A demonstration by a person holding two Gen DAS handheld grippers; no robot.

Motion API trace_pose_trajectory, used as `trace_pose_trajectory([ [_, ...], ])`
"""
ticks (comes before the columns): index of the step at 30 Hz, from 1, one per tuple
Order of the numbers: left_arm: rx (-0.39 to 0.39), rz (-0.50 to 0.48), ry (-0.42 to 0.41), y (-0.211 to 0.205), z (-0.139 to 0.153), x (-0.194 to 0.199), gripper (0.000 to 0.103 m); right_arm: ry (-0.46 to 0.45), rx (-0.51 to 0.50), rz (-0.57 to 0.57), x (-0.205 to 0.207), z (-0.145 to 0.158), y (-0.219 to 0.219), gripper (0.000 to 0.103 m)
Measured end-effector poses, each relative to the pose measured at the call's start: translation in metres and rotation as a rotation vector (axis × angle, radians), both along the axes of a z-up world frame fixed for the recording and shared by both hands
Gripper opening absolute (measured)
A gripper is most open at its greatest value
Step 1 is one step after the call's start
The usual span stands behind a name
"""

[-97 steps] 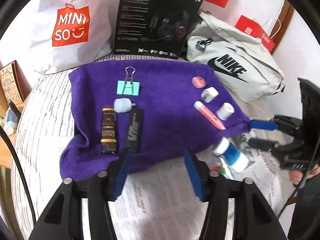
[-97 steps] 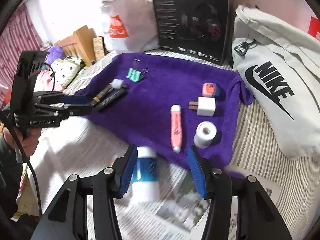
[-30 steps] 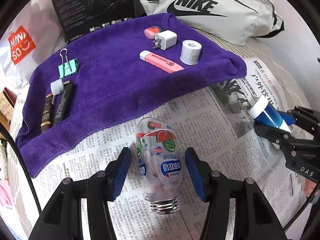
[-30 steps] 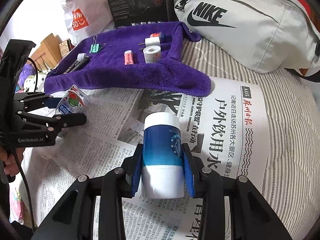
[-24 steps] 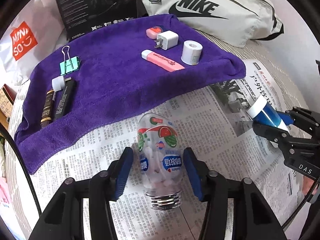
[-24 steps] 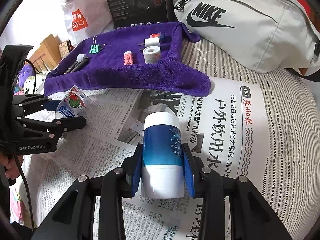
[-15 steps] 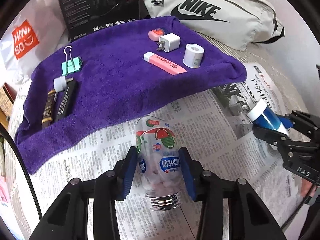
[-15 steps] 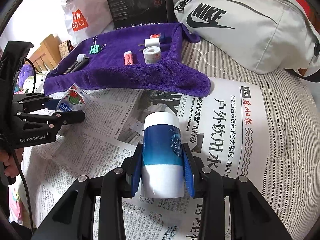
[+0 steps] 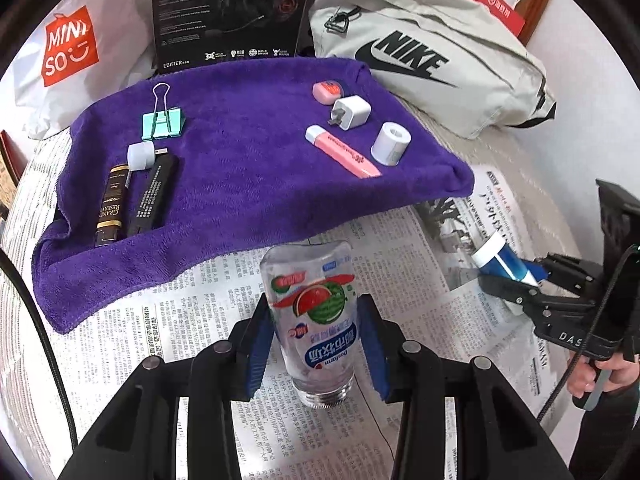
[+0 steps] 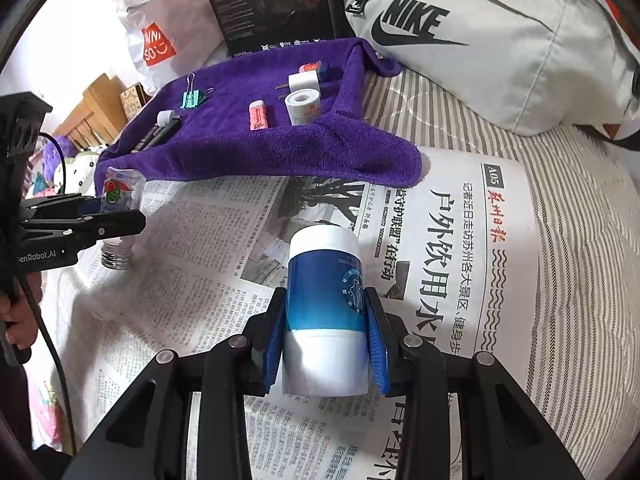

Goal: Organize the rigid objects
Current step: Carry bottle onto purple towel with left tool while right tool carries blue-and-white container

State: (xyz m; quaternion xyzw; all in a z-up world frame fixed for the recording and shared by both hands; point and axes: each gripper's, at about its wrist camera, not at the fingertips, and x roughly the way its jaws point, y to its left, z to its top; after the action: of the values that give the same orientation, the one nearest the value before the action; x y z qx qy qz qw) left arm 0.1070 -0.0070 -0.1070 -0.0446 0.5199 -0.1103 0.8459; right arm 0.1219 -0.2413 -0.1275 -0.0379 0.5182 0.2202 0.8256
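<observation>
Left gripper pinches a clear candy bottle between its blue pads, metal cap toward the camera, above the newspaper. Right gripper pinches a blue-and-white bottle, also over the newspaper; in the left wrist view this bottle appears at 3 o'clock. The purple towel lies at 12 o'clock, bearing a green binder clip, two dark bars, a pink highlighter, a white charger and a white tape roll. A grey bag sits at 1 o'clock.
</observation>
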Motion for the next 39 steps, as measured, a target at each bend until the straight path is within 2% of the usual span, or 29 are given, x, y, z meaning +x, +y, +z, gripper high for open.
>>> trace_pose_trajectory([
  [5, -0.046, 0.001, -0.014, 0.006, 0.008, -0.002, 0.039, 0.003, -0.014, 0.007, -0.002, 0.001, 0.002, 0.037],
  [19, -0.098, 0.011, -0.04, 0.019, 0.019, -0.003, 0.039, 0.005, 0.003, 0.013, -0.002, 0.007, 0.004, 0.037],
  [35, -0.112, 0.025, -0.075, 0.039, 0.032, 0.007, 0.039, -0.013, 0.056, 0.06, 0.007, 0.025, 0.019, 0.037],
  [39, -0.109, 0.026, -0.074, 0.041, 0.033, 0.008, 0.039, -0.015, 0.039, 0.073, 0.009, 0.025, 0.024, 0.037],
])
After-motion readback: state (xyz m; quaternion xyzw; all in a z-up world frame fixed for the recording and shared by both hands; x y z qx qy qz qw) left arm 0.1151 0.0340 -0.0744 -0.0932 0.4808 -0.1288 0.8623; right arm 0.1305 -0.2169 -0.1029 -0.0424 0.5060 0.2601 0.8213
